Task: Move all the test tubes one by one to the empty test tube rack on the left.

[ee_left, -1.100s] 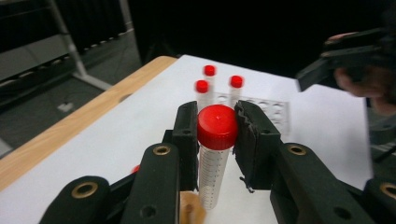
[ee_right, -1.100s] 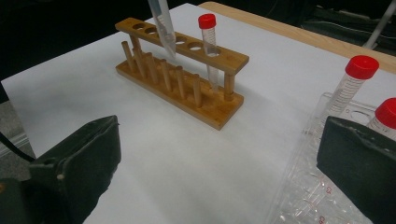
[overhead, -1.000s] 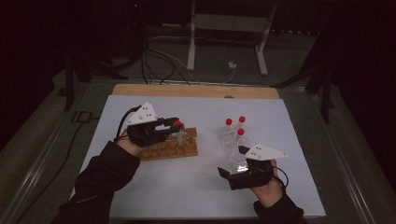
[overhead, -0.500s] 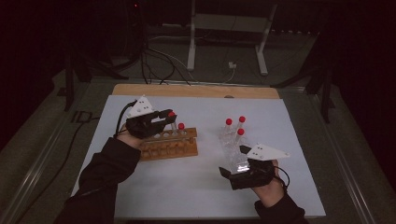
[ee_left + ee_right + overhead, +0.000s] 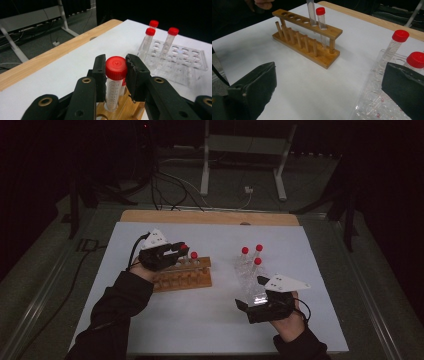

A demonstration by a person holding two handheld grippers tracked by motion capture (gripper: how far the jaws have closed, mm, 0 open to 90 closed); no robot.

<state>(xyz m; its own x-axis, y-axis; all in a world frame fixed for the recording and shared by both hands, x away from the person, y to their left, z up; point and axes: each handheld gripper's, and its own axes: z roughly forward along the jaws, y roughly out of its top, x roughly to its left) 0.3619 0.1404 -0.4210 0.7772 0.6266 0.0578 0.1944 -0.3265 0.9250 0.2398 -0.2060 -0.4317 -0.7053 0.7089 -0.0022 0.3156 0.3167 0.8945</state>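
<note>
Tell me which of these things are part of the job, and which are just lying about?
Part of the job:
- left gripper, shut on a red-capped tube
- wooden rack
- clear rack with three more tubes
- right gripper, open beside it

Just lying about:
- white stand on the floor
- cables

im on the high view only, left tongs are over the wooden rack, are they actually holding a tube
Observer: Yes. In the left gripper view the left tongs are clamped on a red-capped tube just below its cap.
Operator: is it in a hole yet
Observer: Its lower end sits inside a hole of the wooden rack.
Operator: anything else in that rack
Observer: The right gripper view shows a second capped tube standing in the hole next to it.
Operator: and the right tongs
Observer: The right tongs are open, with nothing between them, beside the clear plastic rack.
</note>
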